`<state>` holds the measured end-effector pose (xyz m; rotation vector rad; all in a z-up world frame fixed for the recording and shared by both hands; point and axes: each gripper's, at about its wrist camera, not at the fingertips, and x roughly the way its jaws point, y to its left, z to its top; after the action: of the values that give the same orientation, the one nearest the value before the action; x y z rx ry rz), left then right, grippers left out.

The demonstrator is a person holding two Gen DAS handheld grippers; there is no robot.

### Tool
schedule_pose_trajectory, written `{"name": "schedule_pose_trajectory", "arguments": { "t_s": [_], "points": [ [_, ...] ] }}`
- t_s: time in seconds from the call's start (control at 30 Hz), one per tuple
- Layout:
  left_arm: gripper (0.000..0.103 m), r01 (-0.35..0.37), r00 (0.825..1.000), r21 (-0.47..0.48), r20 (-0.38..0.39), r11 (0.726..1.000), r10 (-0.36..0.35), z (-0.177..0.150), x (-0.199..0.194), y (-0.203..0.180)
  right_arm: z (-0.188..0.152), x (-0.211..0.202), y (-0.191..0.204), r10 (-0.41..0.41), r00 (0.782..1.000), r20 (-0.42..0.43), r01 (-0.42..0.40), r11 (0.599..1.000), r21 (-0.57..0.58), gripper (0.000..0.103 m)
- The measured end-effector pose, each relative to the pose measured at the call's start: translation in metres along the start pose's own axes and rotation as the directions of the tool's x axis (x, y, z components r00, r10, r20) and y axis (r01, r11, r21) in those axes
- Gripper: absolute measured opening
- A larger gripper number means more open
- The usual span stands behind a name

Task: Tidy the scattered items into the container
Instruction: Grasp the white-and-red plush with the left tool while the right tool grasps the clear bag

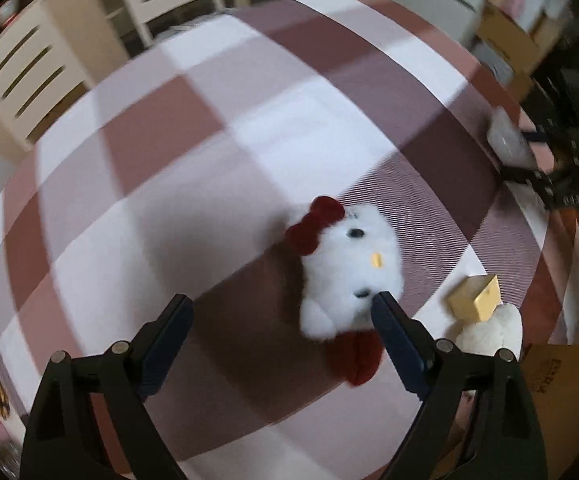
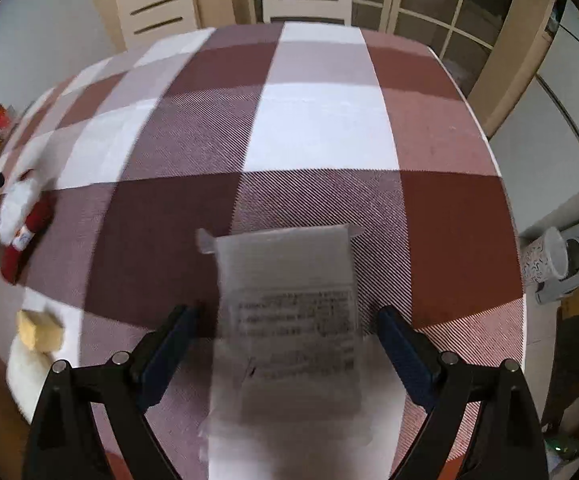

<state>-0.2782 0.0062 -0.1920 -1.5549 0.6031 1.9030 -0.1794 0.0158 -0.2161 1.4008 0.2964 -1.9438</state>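
Note:
A white plush cat (image 1: 349, 272) with a red bow and red clothes lies on the checked tablecloth (image 1: 169, 184). My left gripper (image 1: 283, 300) hangs open above it, and the right fingertip overlaps the toy's face while the left one is over bare cloth. In the right wrist view a white plastic packet (image 2: 289, 320) with printed text lies between the fingers of my right gripper (image 2: 285, 312). That gripper is open, with a gap on both sides of the packet. The plush cat (image 2: 21, 208) shows again at the left edge.
A small yellow box (image 1: 475, 296) rests against a cream plush (image 1: 489, 332) next to a brown cardboard box (image 1: 561, 384). The same yellow box (image 2: 39, 330) sits at lower left. A patterned mug (image 2: 545, 256) stands beyond the table's right edge. Chairs line the far side.

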Motion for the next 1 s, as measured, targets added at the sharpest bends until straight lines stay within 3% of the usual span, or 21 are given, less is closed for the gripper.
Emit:
{"name": "schedule_pose_trajectory", "arguments": {
  "t_s": [0.17, 0.27, 0.3, 0.33, 0.4, 0.43, 0.5, 0.57, 0.6, 0.7, 0.8, 0.87, 0.93, 1.0],
  "points": [
    [0.092, 0.018, 1.0, 0.024, -0.011, 1.0, -0.017, 0.007, 0.017, -0.023, 0.001, 0.004, 0.004, -0.016, 1.0, 0.006, 0.016, 1.0, 0.002, 0.098],
    [0.089, -0.016, 1.0, 0.08, -0.017, 0.997, 0.018, 0.003, 0.027, -0.035, 0.0, 0.005, 0.005, -0.025, 1.0, 0.008, 0.025, 1.0, 0.017, 0.101],
    [0.078, -0.033, 0.999, 0.104, -0.01, 0.994, 0.034, 0.001, 0.028, -0.039, 0.0, 0.006, 0.005, -0.026, 1.0, 0.005, 0.026, 0.999, 0.025, 0.101],
    [0.06, -0.027, 1.0, 0.119, 0.014, 0.992, 0.026, -0.001, 0.026, -0.043, -0.002, 0.004, 0.001, -0.023, 1.0, 0.006, 0.023, 0.999, 0.022, 0.102],
    [0.041, -0.009, 0.999, 0.096, 0.043, 0.995, 0.005, -0.006, 0.021, -0.041, -0.002, 0.002, 0.001, -0.024, 1.0, 0.005, 0.023, 1.0, 0.016, 0.101],
    [0.04, -0.008, 0.999, 0.073, 0.05, 0.997, 0.004, -0.01, 0.019, -0.035, -0.003, 0.002, 0.001, -0.023, 1.0, 0.006, 0.023, 1.0, 0.008, 0.1],
    [0.04, -0.031, 0.998, 0.028, 0.059, 0.999, 0.029, -0.024, 0.016, -0.019, -0.006, -0.004, 0.003, -0.012, 0.999, 0.031, 0.012, 1.0, -0.013, 0.086],
    [0.04, -0.046, 0.998, -0.035, 0.051, 0.998, 0.047, -0.049, 0.009, 0.007, -0.013, -0.012, 0.006, -0.002, 0.999, 0.04, 0.003, 0.999, -0.033, 0.054],
    [0.04, -0.054, 0.997, -0.065, 0.044, 0.996, 0.057, -0.064, 0.004, 0.019, -0.018, -0.016, 0.008, 0.008, 1.0, 0.031, -0.007, 0.999, -0.033, 0.049],
    [0.04, -0.078, 0.997, -0.127, 0.007, 0.989, 0.08, -0.121, -0.01, 0.048, -0.04, -0.025, 0.015, 0.052, 0.999, -0.011, -0.053, 0.997, -0.048, 0.048],
    [0.047, -0.073, 0.997, -0.177, -0.041, 0.982, 0.067, -0.172, -0.022, 0.063, -0.057, -0.03, 0.032, 0.072, 0.997, -0.041, -0.076, 0.993, -0.094, 0.051],
    [0.062, -0.072, 0.996, -0.233, -0.067, 0.97, 0.058, -0.195, -0.027, 0.072, -0.064, -0.034, 0.039, 0.069, 0.997, -0.04, -0.073, 0.99, -0.117, 0.059],
    [0.079, -0.083, 0.996, -0.29, -0.06, 0.953, 0.068, -0.204, -0.032, 0.081, -0.065, -0.034, 0.041, 0.061, 0.998, -0.023, -0.063, 0.992, -0.107, 0.078],
    [0.083, -0.093, 0.996, -0.347, -0.031, 0.933, 0.088, -0.205, -0.039, 0.087, -0.058, -0.03, 0.042, 0.048, 0.999, -0.013, -0.048, 0.995, -0.084, 0.079]
  ]
}}
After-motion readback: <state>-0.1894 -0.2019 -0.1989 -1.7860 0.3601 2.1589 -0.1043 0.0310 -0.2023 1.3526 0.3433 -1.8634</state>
